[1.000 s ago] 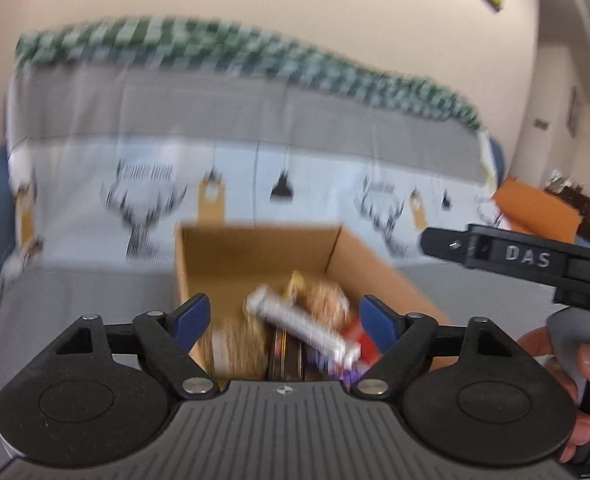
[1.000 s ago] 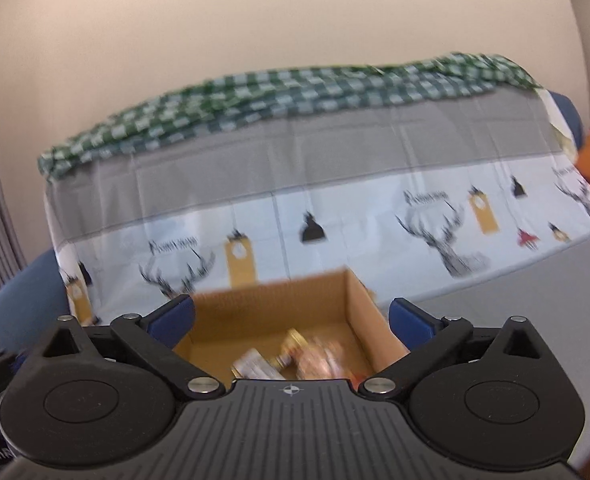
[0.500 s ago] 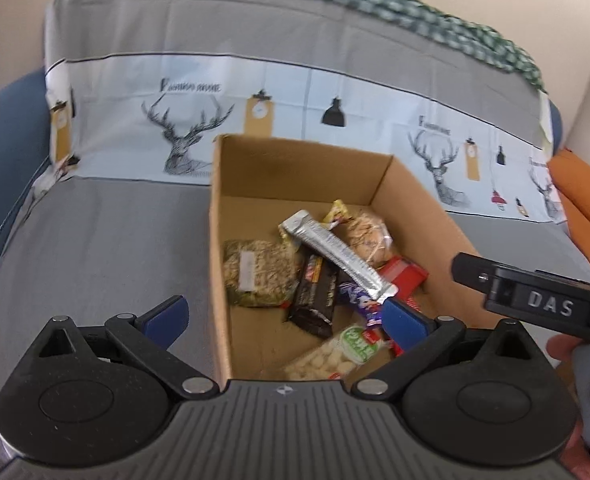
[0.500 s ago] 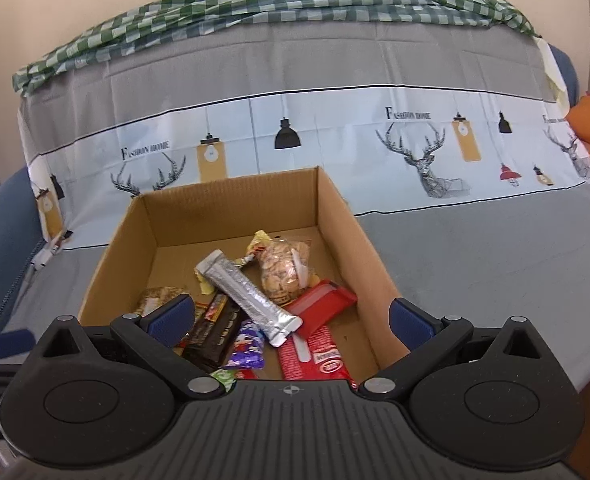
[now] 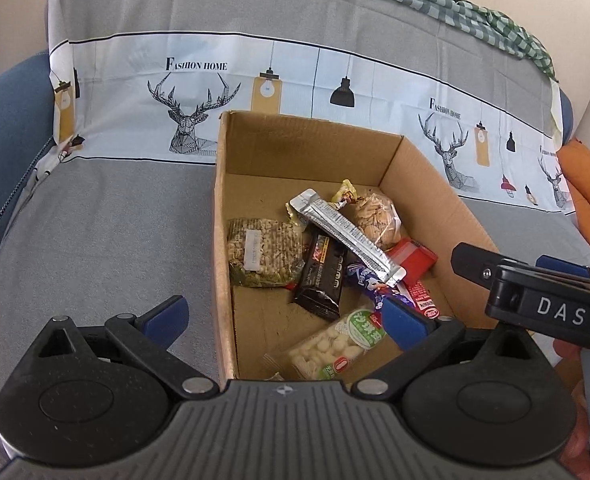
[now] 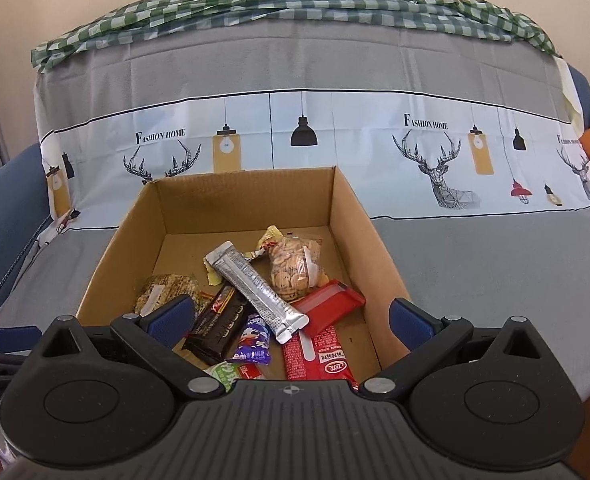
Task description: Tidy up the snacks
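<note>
Left wrist view: my left tongs (image 5: 281, 318) spread wide, gripping nothing, hovering at the near left corner of the cardboard box (image 5: 427, 176). Left finger sits outside the box wall over the grey sofa cover (image 5: 95, 220); right finger is over the snacks. Box sits on the sofa seat, open top. Inside: silver stick pack (image 5: 345, 236) lying diagonal on top of the pile, black bar (image 5: 323, 276) under its lower end, seed bar pack (image 5: 261, 252) by the left wall, bag of small biscuits (image 5: 377, 218) toward the back, white-green candy pack (image 5: 335, 344) closest to my tongs. My right tongs (image 6: 291, 322) also released and empty, above the box's near edge, red wafer bar (image 6: 319, 354) and purple candy (image 6: 253, 344) between its fingers.
</note>
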### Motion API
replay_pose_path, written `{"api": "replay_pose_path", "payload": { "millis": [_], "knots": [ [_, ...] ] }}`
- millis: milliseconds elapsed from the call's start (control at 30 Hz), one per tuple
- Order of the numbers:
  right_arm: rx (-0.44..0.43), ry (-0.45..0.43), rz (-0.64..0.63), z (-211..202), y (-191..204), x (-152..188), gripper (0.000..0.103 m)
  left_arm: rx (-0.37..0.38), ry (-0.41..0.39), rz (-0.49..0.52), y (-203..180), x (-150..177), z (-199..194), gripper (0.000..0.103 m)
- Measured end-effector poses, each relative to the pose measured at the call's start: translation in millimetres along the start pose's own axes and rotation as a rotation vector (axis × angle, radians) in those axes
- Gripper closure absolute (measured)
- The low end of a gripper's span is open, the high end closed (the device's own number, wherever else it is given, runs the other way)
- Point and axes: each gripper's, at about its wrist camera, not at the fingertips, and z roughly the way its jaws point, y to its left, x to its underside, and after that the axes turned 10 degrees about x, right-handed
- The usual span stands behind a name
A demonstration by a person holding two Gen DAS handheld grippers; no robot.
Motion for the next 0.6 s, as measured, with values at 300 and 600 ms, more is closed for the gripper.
{"api": "replay_pose_path", "payload": {
  "millis": [300,600],
  "knots": [
    [0.002,-0.003,-0.018,-0.3,1.7,0.8,0.001,0.017,0.025,-0.014,-1.3,1.1,4.0,0.001],
    [0.003,-0.003,-0.019,-0.5,1.6,1.1,0.001,0.024,0.031,-0.012,-4.0,1.8,4.8,0.001]
  ]
}}
